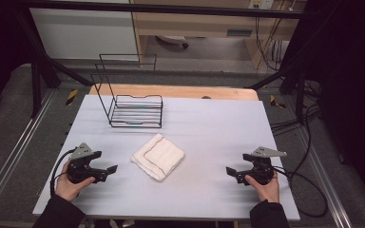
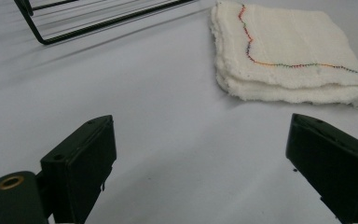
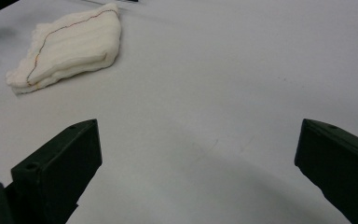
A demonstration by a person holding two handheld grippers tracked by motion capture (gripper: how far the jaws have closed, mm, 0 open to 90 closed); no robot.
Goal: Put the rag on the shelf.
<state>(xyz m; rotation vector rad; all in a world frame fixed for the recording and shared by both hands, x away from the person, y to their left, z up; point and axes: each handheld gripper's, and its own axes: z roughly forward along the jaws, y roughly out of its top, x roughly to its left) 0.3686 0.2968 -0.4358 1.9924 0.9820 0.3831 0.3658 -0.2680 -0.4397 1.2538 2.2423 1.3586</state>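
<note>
I hold my left tongs [image 1: 108,172] and my right tongs [image 1: 232,172] low over the bench [image 1: 209,128], each with its jaws spread wide and nothing between them. The folded white cloth [image 1: 158,156] lies flat on the bench between the two, a little nearer my left side, with the black wire rack [image 1: 135,111] standing well apart behind it. As I judge it, the step in hand is the reach for the cloth, and it will go best if I bring the left tongs in along the bench toward the nearest thick edge, which the left gripper view shows as a stack of soft layers [image 2: 279,91]. I should keep the lower jaw almost skimming the surface so it slides under the whole stack, not between folds, and close only once all the layers sit deep in the jaws. The right tongs could come in from the opposite edge [image 3: 60,77] to keep the cloth from sliding or unfolding as it lifts.
</note>
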